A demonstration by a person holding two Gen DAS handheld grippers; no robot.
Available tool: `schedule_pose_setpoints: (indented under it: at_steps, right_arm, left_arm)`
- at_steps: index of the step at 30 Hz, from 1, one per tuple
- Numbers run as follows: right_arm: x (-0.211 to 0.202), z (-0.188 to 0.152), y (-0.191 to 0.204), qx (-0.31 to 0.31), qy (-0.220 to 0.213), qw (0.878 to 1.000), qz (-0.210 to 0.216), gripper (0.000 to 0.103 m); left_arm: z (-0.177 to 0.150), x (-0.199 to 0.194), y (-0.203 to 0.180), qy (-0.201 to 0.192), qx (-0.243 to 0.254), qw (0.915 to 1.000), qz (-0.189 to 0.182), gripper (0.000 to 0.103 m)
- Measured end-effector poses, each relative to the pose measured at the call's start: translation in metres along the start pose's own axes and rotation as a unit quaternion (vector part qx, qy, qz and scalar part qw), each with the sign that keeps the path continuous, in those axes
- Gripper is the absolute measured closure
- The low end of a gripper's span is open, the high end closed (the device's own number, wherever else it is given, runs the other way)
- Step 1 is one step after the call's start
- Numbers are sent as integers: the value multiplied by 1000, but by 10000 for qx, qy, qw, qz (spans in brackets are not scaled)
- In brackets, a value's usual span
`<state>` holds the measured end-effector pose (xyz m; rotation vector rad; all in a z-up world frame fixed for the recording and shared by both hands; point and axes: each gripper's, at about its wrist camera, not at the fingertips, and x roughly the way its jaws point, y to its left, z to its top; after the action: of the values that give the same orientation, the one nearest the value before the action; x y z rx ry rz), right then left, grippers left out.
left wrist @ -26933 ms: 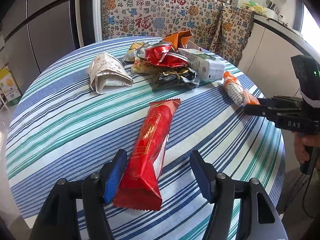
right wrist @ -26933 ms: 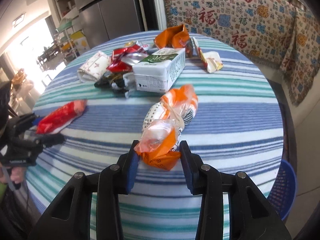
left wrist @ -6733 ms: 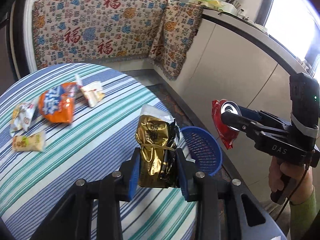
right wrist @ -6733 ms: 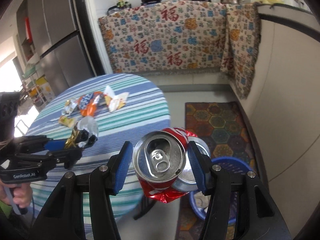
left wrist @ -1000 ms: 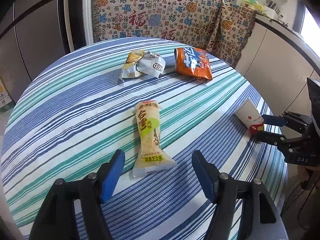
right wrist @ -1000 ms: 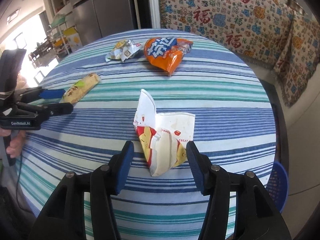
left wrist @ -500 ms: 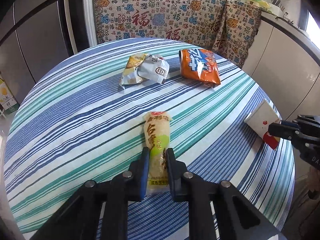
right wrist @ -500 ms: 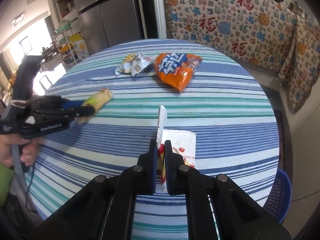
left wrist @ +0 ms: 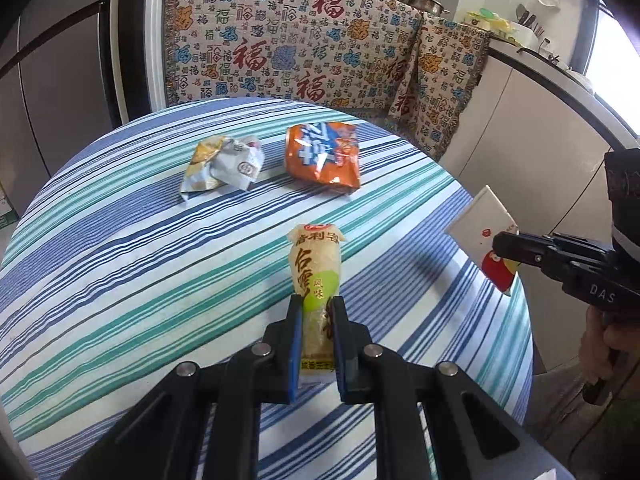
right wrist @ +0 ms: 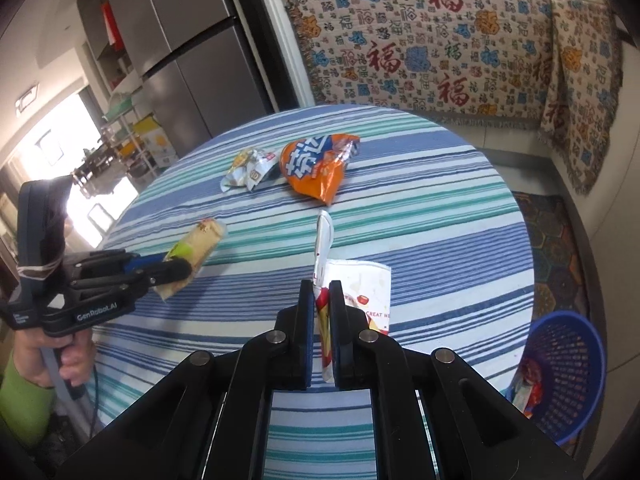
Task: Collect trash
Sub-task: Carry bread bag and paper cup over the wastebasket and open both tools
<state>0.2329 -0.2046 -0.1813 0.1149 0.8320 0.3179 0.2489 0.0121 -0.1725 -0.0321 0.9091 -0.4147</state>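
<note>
Here, a long yellow snack packet (left wrist: 317,268) is pointing lengthwise away from the left gripper (left wrist: 316,320), which is pinching its near end above the striped table (left wrist: 120,240). The right gripper (right wrist: 320,300), angled downward, is clamping a flattened white paper cup (right wrist: 360,292) edge-on.
</note>
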Motion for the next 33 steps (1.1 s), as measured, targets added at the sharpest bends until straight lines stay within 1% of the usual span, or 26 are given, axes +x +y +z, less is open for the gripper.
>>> schedule_pose_setpoints:
  at_steps: [4,9,13,16,22,27,30,33]
  right_arm:
    - [-13,-1,-11,140,-96,9999,-27,98]
    - [-35,-3,-38,419,-208,9988,-133,98]
    - [-68,-2,-75,733,-401,9958,-375,98]
    - [-92,-5,-111,977,-465,9916,-705,97]
    - [-120,-19,-190,1546,-253,9790,-1303,97]
    - [-129,-33,-251,2001,-149,9668,-1580,97]
    - [-127,-43,-280,2213,-103,9604,-1691,97]
    - [-120,-55,-304,2447,-81,9546,-1700,97]
  left_arm:
    - [5,4,-27,38,104,9998,-166,90]
    - [15,9,-68,46,275,9986,-442,90]
    - [28,13,-107,30,457,9962,-744,90]
    - [40,23,-144,43,652,9928,-1003,90]
    - [58,63,-221,261,988,9843,-1439,90]
    - [63,104,-282,457,1284,9776,-1601,90]
    - [63,133,-306,596,1305,9765,-1610,90]
    - [63,159,-319,742,1253,9761,-1614,90]
